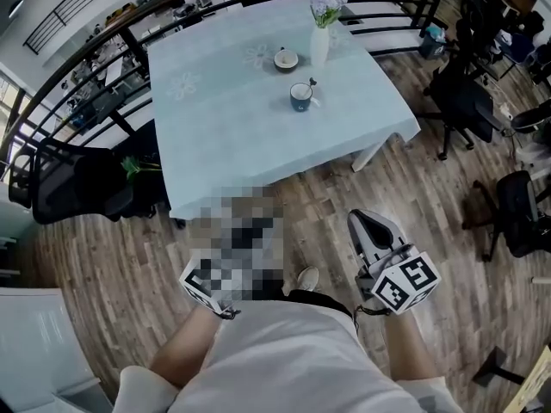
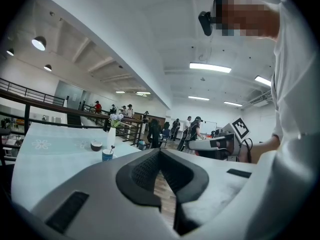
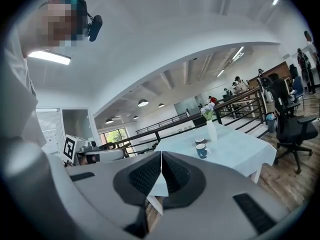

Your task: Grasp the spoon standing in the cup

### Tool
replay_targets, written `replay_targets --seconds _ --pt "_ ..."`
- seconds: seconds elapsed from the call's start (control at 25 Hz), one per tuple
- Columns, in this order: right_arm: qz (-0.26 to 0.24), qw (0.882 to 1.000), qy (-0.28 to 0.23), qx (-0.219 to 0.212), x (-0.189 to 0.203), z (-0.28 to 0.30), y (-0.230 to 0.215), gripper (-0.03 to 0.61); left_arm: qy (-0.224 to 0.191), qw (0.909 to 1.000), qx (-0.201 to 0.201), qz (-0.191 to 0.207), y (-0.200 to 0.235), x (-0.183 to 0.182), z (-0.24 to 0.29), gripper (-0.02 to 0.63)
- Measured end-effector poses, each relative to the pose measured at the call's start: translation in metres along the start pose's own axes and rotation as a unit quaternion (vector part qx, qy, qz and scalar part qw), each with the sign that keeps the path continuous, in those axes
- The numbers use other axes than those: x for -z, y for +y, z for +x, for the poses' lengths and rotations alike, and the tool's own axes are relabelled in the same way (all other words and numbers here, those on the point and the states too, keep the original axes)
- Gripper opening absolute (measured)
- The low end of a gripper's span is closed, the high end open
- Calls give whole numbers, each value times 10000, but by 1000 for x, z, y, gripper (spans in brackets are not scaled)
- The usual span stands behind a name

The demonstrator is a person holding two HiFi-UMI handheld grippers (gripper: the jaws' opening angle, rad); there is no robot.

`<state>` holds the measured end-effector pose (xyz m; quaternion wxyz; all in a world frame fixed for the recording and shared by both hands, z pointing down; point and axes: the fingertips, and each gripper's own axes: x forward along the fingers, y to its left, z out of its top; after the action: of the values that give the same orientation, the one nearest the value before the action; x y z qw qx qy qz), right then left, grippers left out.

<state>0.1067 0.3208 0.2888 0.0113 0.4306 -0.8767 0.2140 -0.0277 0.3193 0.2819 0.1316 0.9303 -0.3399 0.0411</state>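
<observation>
A blue cup (image 1: 300,97) stands on the pale blue tablecloth (image 1: 224,136), with a spoon (image 1: 312,84) leaning in it. The cup (image 2: 107,155) and its spoon (image 2: 111,147) look small in the left gripper view; the cup (image 3: 201,151) also shows in the right gripper view. My right gripper (image 1: 362,217) hangs over the floor, well short of the table, jaws shut on nothing. My left gripper (image 2: 160,153) is shut and empty too; in the head view only its marker cube (image 1: 200,284) shows beside a mosaic patch.
A small bowl (image 1: 286,58) and a white vase of flowers (image 1: 319,43) stand behind the cup. Black office chairs (image 1: 465,101) sit right of the table, another chair (image 1: 82,183) at its left. A black railing (image 1: 77,67) runs behind. Wooden floor (image 1: 344,188) lies between me and the table.
</observation>
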Motion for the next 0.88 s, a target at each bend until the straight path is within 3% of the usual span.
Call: replay_targets --seconds 0.44,0.88 --pt "-19 10000 72 12 0 19 -32 21 -76 9999 -68 -26 22 1 28 20" --pt "44 9997 232 72 -12 92 -82 21 -18 9999 -43 -138 94 -1 85 20"
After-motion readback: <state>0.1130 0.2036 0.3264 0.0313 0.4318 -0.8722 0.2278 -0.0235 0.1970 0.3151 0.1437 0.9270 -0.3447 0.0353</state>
